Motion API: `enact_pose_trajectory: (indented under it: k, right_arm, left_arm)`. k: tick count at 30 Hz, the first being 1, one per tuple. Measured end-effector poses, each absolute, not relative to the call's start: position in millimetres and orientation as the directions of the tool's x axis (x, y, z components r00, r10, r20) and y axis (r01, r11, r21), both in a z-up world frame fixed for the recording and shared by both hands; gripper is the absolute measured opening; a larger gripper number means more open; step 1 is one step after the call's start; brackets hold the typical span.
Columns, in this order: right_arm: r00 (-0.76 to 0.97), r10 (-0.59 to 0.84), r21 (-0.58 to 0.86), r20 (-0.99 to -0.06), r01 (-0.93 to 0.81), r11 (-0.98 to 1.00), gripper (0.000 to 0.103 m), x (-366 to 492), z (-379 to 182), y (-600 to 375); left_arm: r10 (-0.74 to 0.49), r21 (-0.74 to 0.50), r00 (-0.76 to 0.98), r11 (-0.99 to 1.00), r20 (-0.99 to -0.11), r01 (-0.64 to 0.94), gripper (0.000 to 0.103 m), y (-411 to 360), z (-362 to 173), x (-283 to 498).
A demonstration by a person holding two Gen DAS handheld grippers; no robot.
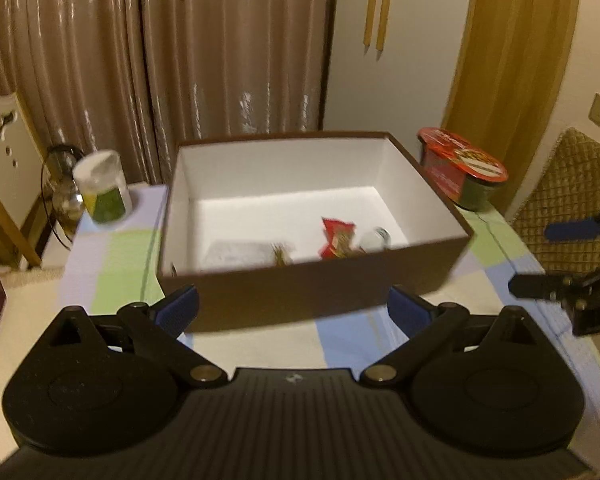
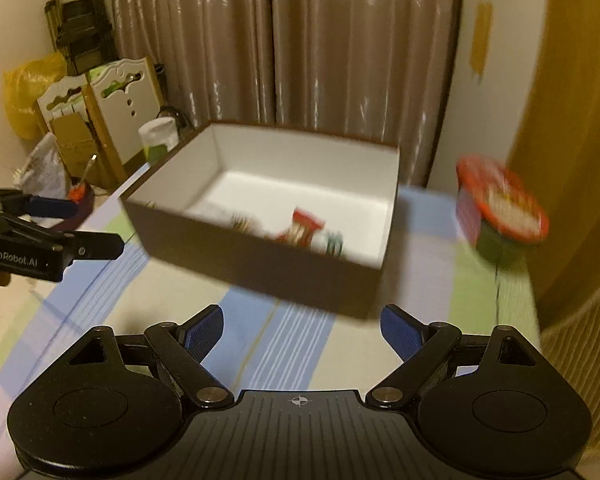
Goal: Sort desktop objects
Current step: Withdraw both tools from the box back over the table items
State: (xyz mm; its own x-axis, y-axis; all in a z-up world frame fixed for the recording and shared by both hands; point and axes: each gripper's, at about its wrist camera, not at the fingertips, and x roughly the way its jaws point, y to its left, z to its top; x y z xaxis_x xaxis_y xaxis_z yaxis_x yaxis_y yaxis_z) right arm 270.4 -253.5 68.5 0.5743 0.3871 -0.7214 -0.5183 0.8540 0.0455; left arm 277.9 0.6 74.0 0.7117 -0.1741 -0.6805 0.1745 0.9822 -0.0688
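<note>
A brown box (image 1: 312,284) with a white inside stands on the checked tablecloth; it also shows in the right wrist view (image 2: 260,256). Inside lie a red snack packet (image 1: 337,237), a white packet (image 1: 238,255) and a small clear item (image 1: 377,239). A red-lidded instant noodle bowl (image 1: 462,168) stands right of the box, and also shows in the right wrist view (image 2: 502,210). A white jar with a green and yellow label (image 1: 103,188) stands left of it. My left gripper (image 1: 294,310) is open and empty before the box. My right gripper (image 2: 302,330) is open and empty too.
The other gripper shows at the right edge of the left wrist view (image 1: 572,280) and at the left edge of the right wrist view (image 2: 40,236). Curtains (image 1: 140,60) hang behind the table. A woven chair (image 1: 560,208) stands at the right, clutter (image 2: 68,128) at the left.
</note>
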Motion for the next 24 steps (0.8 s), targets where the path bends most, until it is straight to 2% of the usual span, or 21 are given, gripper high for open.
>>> enact_pose_trajectory:
  k: [5, 14, 24]
  right_arm:
    - [0.524, 0.384, 0.1, -0.761, -0.49, 0.866, 0.088, 228, 47, -278]
    - [0.452, 0.385, 0.145, -0.804, -0.479, 0.866, 0.088, 179, 22, -306]
    - [0.407, 0.393, 0.133, -0.825, -0.537, 0.833, 0.088, 155, 7, -311]
  left_arm:
    - [-0.17, -0.11, 0.677, 0.985, -0.716, 0.13, 0.099, 0, 58, 235]
    - [-0.132, -0.102, 0.587, 0.991, -0.798, 0.086, 0.099, -11, 26, 165]
    - [-0.102, -0.094, 0.548, 0.995, -0.83, 0.043, 0.099, -32, 10, 115]
